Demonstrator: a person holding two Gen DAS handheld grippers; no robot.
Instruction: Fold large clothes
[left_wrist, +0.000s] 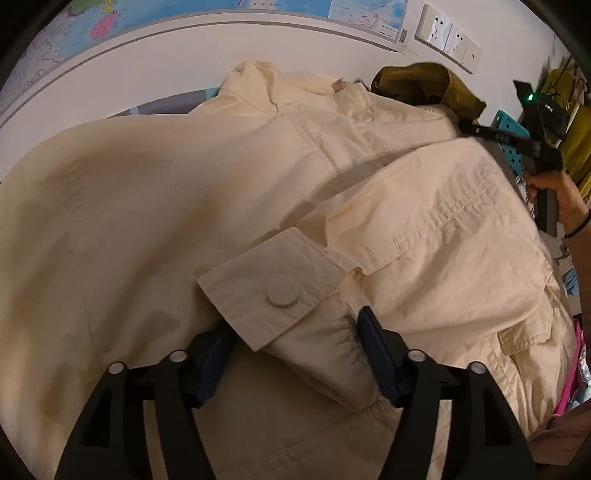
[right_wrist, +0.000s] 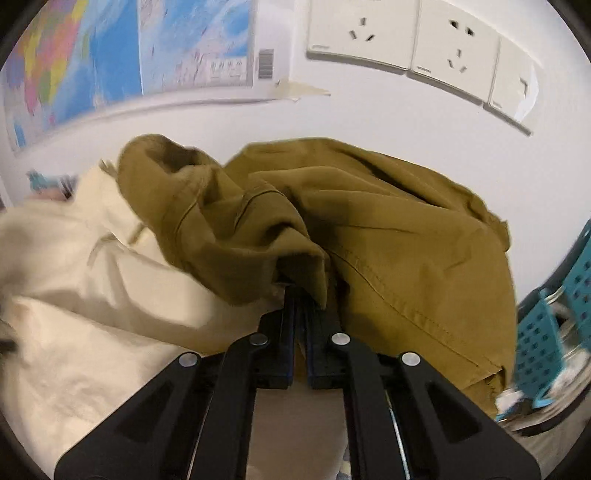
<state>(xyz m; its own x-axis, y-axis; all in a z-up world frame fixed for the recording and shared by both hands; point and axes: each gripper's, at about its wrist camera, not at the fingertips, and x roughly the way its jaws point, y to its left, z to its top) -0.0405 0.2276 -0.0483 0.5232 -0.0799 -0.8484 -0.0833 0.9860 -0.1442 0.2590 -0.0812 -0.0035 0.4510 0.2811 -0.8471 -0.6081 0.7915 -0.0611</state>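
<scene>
**Ana:** Folding has started on the cream jacket (left_wrist: 229, 206), I'd judge. It lies spread over the surface with its collar toward the wall, and one sleeve is laid across the front, the buttoned cuff (left_wrist: 273, 288) on top.

**Ben:** And the left gripper (left_wrist: 295, 332)?

**Ana:** Its fingers stand wide apart, one on each side of that cuff. The cloth sits between them, but they aren't pressing it.

**Ben:** What about the right gripper (right_wrist: 301, 295)?

**Ana:** Its fingers are drawn together on a bunched edge of the olive garment (right_wrist: 369, 229), which is heaped against the wall just past the jacket's far shoulder. From the left camera, the right gripper (left_wrist: 532, 125) is reaching over there in the person's right hand (left_wrist: 561, 199).

**Ben:** So which step is this?

**Ana:** Probably clearing the olive piece off the jacket's corner so the fold can go on. Part of it seems to rest on the cream cloth.

**Ben:** And next?

**Ana:** I'd say the right side needs to lift the olive garment clear toward the teal basket (right_wrist: 546, 332) without dragging the jacket. Then the left must close on the cuff or release the sleeve flat, keeping it square across the chest.
</scene>
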